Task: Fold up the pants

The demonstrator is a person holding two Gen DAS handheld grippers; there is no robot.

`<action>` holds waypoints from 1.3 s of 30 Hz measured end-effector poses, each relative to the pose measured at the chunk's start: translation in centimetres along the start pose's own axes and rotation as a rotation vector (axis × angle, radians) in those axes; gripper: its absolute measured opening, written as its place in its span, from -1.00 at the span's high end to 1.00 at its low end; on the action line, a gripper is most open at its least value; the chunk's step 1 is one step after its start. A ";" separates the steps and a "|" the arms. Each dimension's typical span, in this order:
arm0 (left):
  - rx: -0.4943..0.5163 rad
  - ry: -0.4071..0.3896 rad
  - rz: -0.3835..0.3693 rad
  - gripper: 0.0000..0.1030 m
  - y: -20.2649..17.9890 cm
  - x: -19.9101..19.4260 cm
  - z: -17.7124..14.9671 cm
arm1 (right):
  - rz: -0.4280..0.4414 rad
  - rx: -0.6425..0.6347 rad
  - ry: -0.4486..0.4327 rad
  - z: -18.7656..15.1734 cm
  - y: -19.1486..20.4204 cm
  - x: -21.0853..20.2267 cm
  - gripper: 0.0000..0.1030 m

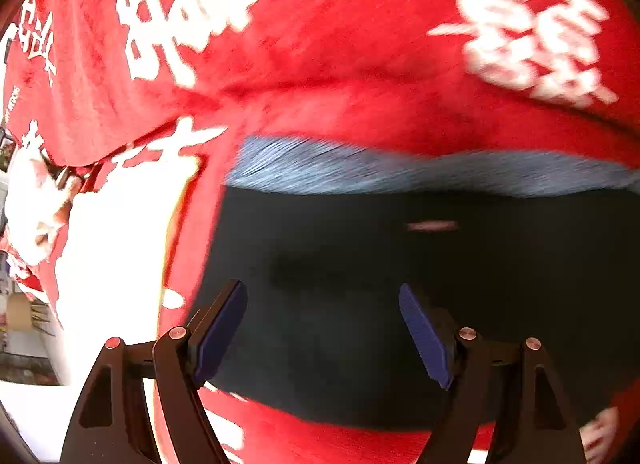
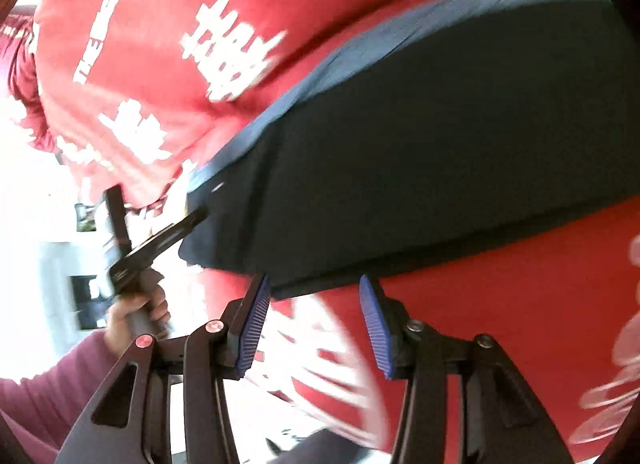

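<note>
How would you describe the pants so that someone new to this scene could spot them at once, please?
Start from the red cloth with white characters that covers the whole surface. The pants lie flat on it as one dark, near-black slab with a blue-grey band along the far edge. Nothing else there is dark and unprinted.

A home-like room is showing: a red blanket (image 1: 340, 64) printed with white characters is lying spread under both grippers, and bright, blurred white furniture (image 2: 52, 264) is standing beyond its edge.
</note>
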State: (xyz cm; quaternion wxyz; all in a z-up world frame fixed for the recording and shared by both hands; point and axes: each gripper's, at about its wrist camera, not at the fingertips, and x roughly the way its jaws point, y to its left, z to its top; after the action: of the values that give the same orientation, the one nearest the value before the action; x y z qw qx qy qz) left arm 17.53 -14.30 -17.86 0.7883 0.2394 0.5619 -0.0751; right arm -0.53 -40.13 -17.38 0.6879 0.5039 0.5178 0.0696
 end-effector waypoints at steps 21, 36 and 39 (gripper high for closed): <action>-0.043 -0.008 -0.245 -0.81 4.6 3.0 -0.7 | 0.047 0.093 -0.089 2.1 2.1 4.6 0.79; -0.024 -0.013 -0.236 -0.85 2.8 -0.5 -0.5 | -0.204 -0.082 -0.034 -0.9 1.9 0.6 0.26; 0.025 -0.062 -0.287 -0.85 -0.4 -2.5 0.5 | -0.246 -0.131 -0.105 2.6 2.5 -0.9 0.26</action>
State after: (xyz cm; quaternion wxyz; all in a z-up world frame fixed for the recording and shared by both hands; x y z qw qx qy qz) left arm 16.96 -15.24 -15.55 0.7833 0.1641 0.5647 -0.2015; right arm 2.14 -41.11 -15.03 0.7487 0.3936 0.5333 -0.0084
